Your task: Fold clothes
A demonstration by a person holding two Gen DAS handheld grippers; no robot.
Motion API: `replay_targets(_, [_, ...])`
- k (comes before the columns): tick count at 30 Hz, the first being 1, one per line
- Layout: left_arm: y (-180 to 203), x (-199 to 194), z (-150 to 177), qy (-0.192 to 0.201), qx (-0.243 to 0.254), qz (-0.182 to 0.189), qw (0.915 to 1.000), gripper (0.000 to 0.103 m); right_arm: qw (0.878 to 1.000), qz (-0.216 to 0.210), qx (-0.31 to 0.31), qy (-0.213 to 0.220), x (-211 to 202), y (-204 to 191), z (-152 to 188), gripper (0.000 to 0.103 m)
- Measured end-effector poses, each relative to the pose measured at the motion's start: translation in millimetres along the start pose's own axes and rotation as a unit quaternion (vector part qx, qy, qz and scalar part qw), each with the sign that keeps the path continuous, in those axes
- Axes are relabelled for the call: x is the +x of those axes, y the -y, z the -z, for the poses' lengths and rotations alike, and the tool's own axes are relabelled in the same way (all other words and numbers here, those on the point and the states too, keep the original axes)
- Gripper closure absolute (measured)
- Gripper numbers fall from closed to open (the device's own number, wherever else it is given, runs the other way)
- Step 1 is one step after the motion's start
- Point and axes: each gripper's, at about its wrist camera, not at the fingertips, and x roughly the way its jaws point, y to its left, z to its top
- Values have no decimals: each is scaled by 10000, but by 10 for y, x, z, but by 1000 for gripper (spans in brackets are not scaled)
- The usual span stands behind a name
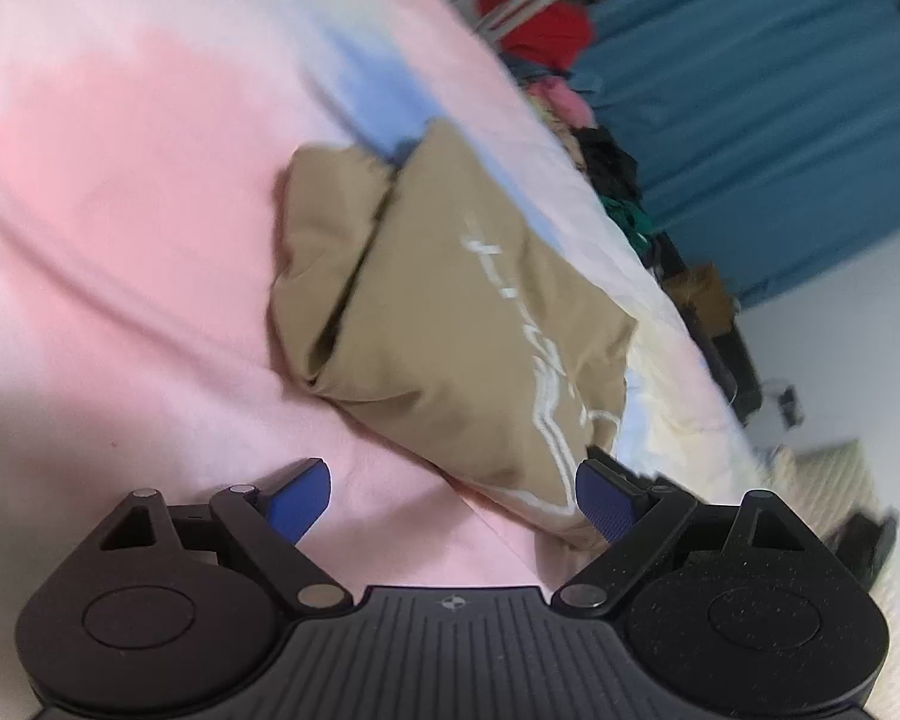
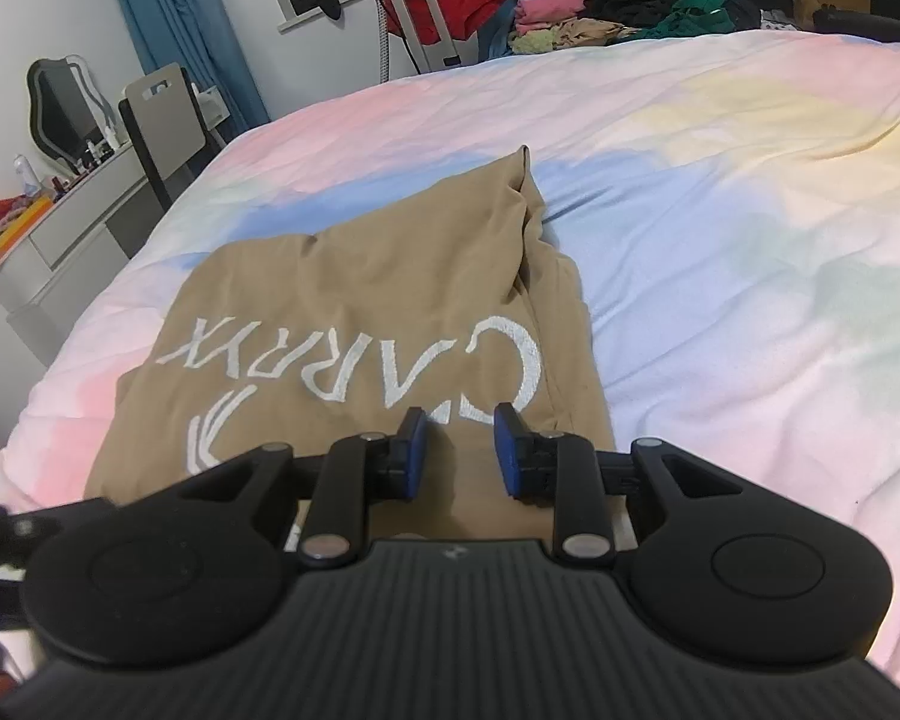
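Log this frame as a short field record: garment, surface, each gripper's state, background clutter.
garment: tan shirt with white lettering, partly folded, lying flat
surface: pastel bedsheet in pink, blue and yellow
left gripper: open wide, over the shirt's near edge, holding nothing
right gripper: open with a narrow gap, over the shirt's near edge, no cloth visibly pinched
background: clothes pile at the bed's far edge; blue curtain

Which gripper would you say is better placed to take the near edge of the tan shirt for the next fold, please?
Probably the right gripper: it is open, directly over the tan shirt's near edge. The left gripper is open too, wider, beside a corner over the bedsheet.
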Motion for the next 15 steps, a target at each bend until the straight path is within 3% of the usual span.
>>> replay_targets(3, [-151,72,-80,224,-719,307,9967,12,10000,-5,55,4,5,5,-7,75])
replay_targets(5, [-184,93,-120,407,-912,507,9937,12,10000,10,31,15,10,-5,-5,75])
replay_targets(8, [-166,111,-150,614,-821,658,9926,22,10000,35,37,30,13,-14,2,75])
replay_targets(13, [-88,106,-156,711,-517,719,9935,23,9999,41,120,36,4,-12,4,75])
replay_targets(14, [-86,130,-160,667,-485,597,9948,31,9999,39,136,35,4,-12,3,75])
replay_targets(15, [-105,159,-163,615,-523,454,9957,49,9999,42,147,35,2,-14,2,75])
